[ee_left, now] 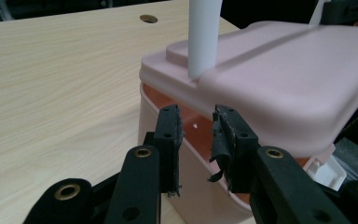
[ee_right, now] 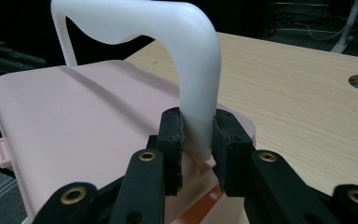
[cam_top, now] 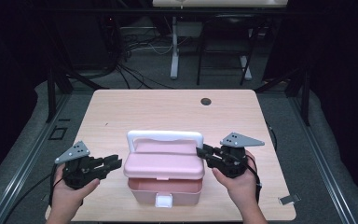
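right gripper (ee_right: 196, 140) is clamped on the white handle (ee_right: 168, 28) of the pink box (cam_top: 163, 170); left gripper (ee_left: 196, 135), jaws apart, waits beside the box's lid edge. next likely lifting the lid.

We are finding no readable text, label, brand, number or sign in any of the three views. We are seeing nothing written on the pink box (cam_top: 163, 169), its white handle (cam_top: 164, 136), the wooden table (cam_top: 121, 112) or the grey plates of the grippers.
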Demonstrator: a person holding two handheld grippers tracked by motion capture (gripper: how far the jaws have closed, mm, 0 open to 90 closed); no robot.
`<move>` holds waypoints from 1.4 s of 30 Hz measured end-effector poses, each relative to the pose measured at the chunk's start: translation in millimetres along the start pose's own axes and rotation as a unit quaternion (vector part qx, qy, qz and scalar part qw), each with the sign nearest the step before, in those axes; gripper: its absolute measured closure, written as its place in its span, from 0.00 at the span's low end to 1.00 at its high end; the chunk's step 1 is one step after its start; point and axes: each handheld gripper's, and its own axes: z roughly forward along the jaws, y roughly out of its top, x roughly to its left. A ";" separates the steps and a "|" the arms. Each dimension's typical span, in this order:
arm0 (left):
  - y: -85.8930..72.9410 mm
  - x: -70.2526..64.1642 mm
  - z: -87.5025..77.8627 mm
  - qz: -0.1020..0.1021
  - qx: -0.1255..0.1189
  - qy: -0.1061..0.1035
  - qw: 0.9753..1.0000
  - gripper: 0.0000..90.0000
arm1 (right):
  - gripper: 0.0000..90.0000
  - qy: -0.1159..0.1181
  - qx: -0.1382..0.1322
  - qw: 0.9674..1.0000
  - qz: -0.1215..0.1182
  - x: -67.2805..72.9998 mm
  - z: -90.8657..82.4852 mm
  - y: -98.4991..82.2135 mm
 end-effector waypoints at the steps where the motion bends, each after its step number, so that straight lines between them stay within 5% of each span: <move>1: 0.0 0.0 0.0 0.000 0.000 0.000 1.000 0.79 | 0.82 0.000 0.000 1.000 0.000 0.0 0.0 0.0; 21: -15.3 -14.7 10.6 0.023 0.024 -0.019 0.999 0.79 | 0.82 0.000 0.001 1.000 -0.001 -0.2 0.1 -1.9; 42: -5.2 -20.9 8.3 0.036 0.001 -0.005 0.999 0.79 | 0.81 -0.015 -0.017 1.000 0.016 -7.3 -17.2 -2.2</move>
